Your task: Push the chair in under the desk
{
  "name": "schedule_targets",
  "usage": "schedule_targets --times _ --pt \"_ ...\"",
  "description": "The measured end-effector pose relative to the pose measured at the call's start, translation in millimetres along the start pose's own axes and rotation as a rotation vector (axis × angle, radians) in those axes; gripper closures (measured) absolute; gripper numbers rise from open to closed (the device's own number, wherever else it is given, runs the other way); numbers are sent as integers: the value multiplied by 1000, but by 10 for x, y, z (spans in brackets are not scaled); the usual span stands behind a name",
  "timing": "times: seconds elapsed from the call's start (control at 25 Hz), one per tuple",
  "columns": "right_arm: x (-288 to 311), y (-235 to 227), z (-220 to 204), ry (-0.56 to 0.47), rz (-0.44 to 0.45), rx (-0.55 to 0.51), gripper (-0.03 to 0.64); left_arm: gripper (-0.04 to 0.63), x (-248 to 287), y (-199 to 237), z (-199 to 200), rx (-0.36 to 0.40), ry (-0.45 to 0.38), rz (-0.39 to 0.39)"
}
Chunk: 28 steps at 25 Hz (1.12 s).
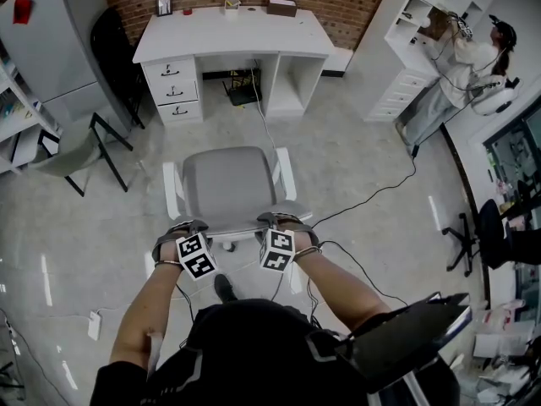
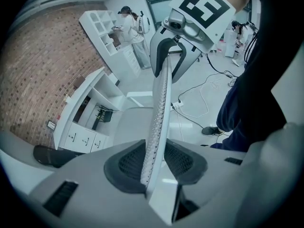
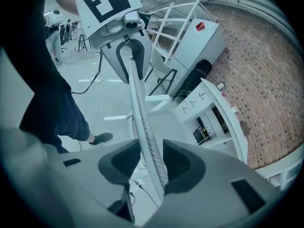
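Our left gripper and right gripper each have their jaws closed on the thin mesh top edge of the chair back, one on each side, so we judge the grip to be made. The chair stands on open floor directly in front of us, its seat facing the desk but well apart from it. None of it is under the desktop yet. What is left is the push itself: rolling the chair straight ahead into the kneehole between the drawers and the open compartment. A cable trails over the floor just right of the chair.
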State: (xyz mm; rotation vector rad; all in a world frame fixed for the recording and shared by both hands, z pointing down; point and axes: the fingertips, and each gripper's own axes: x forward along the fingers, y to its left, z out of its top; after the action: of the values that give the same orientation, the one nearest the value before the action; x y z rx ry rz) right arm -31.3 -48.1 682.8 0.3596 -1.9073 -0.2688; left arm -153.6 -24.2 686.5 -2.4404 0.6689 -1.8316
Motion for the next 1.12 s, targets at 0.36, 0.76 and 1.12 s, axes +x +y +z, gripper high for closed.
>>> schedule_targets --times 0.36,0.76,1.12 --pt "100 -308 -27 30 -17 27 454 472 107 242 96 6 -8 -20" --pt "236 -599 27 65 -51 65 449 474 223 565 107 18 -11 -39" --pt "431 -946 133 90 -70 115 443 469 338 996 80 45 -14 -13"
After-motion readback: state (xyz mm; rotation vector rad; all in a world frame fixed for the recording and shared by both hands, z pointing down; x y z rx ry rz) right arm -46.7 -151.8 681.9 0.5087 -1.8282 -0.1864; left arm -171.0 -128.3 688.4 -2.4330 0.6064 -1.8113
